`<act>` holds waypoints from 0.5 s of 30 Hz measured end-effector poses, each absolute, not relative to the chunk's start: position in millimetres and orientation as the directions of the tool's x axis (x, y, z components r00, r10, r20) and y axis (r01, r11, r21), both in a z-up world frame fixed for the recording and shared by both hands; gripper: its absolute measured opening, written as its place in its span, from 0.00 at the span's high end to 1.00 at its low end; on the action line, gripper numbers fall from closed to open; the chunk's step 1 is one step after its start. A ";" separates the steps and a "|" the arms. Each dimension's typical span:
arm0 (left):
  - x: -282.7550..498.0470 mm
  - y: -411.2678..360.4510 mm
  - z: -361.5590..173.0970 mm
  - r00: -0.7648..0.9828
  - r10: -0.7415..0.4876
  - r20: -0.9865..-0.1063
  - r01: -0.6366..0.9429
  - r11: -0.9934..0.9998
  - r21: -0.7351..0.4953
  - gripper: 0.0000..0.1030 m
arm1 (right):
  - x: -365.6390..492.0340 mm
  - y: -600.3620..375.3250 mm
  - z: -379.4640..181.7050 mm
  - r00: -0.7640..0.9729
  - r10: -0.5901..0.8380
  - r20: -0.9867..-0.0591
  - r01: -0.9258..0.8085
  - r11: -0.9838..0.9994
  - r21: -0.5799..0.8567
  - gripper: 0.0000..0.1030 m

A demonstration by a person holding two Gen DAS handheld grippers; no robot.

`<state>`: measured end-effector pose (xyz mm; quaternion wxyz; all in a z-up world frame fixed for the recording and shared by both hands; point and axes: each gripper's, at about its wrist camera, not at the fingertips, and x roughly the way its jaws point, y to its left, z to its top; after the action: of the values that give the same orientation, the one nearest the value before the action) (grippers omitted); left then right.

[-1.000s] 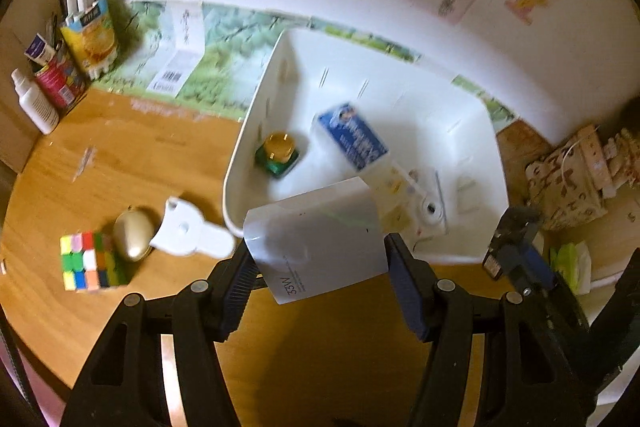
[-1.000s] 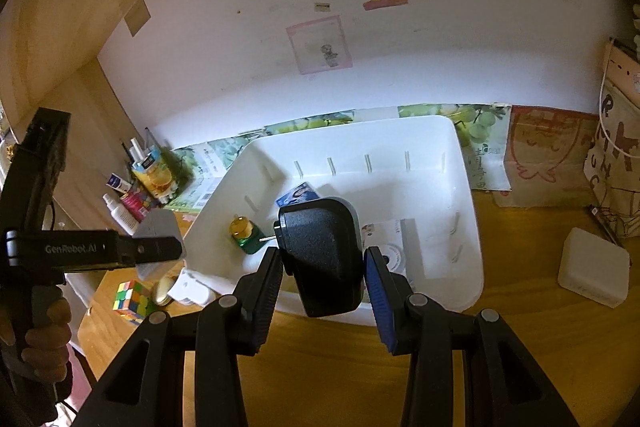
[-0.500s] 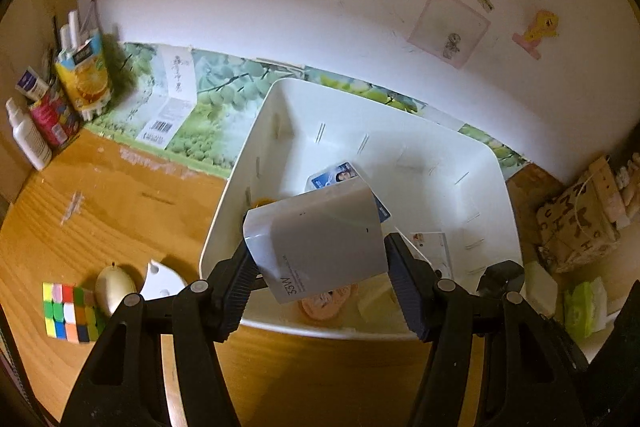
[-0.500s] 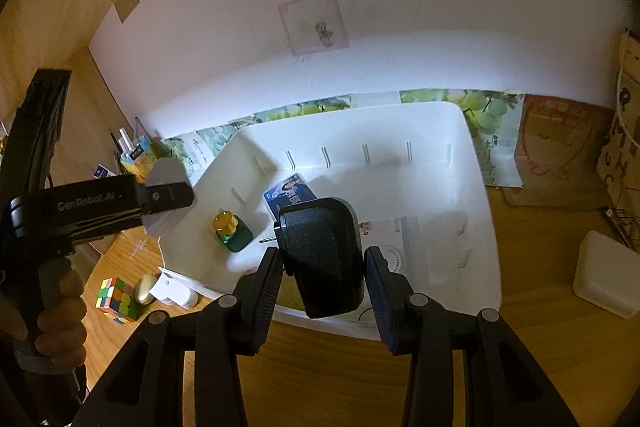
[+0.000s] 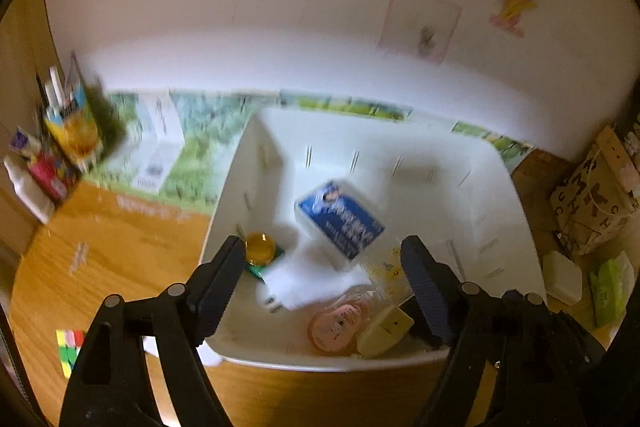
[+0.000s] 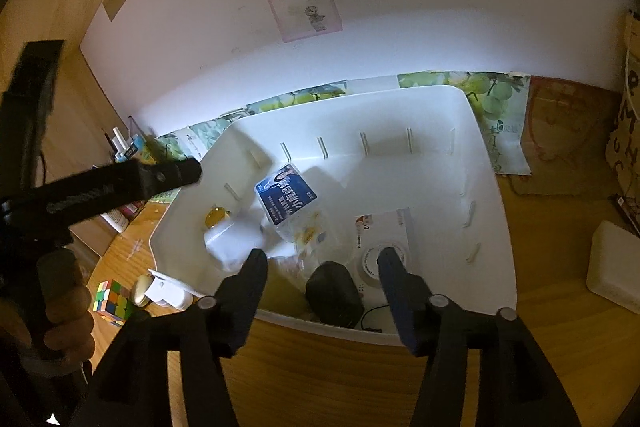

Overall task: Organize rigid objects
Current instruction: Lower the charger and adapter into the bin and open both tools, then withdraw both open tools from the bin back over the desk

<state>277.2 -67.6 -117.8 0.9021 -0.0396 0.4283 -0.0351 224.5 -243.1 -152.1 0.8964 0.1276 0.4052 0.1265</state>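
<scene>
Both grippers hang open over the near rim of the white bin point(image 5: 224, 211). Below my left gripper point(image 5: 322, 267), a white charger point(image 5: 296, 283) lies blurred on the bin floor, between a gold-lidded green jar point(image 5: 260, 251) and a blue box point(image 5: 340, 219). Just under my right gripper point(image 6: 322, 267), a black charger point(image 6: 334, 293) rests inside the bin point(image 6: 492, 227) against the near wall. The white charger point(image 6: 236, 243) and blue box point(image 6: 286, 199) show there too, with the left gripper point(image 6: 176, 173) above the bin's left edge.
A Rubik's cube point(image 6: 112, 301), a cream oval object and a white flat tool lie on the wooden table left of the bin. Bottles and a carton point(image 5: 68, 131) stand at the back left. A white box point(image 6: 614, 267) sits right of the bin. A pink item point(image 5: 336, 323) is inside.
Both grippers have opened. The white charger dropped from the left gripper and the black charger from the right; both now lie in the bin.
</scene>
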 end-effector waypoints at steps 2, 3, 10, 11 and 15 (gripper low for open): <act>275.9 -69.0 -113.9 0.634 -0.102 -0.767 0.041 0.994 -0.098 0.20 | 223.5 -242.6 -150.2 0.642 0.331 -0.692 -0.124 0.935 0.332 0.39; 274.1 -69.4 -111.9 0.636 -0.109 -0.764 0.049 0.994 -0.101 0.20 | 222.7 -241.9 -148.9 0.644 0.331 -0.690 -0.126 0.935 0.332 0.38; 263.1 -64.5 -96.3 0.674 -0.102 -0.732 0.042 0.994 -0.100 0.20 | 212.4 -234.9 -132.1 0.666 0.337 -0.666 -0.156 0.935 0.317 0.29; 260.6 -63.0 -93.2 0.681 -0.098 -0.726 0.039 0.994 -0.098 0.20 | 211.0 -233.7 -129.5 0.669 0.337 -0.662 -0.160 0.936 0.315 0.27; 248.7 -54.9 -78.2 0.715 -0.085 -0.694 0.020 0.995 -0.101 0.20 | 202.5 -229.1 -118.1 0.685 0.340 -0.644 -0.180 0.936 0.302 0.25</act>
<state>248.7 -54.9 -78.2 0.9249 -0.0428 0.3766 -0.0285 202.5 -229.1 -118.1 0.9116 0.1077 0.3702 0.1425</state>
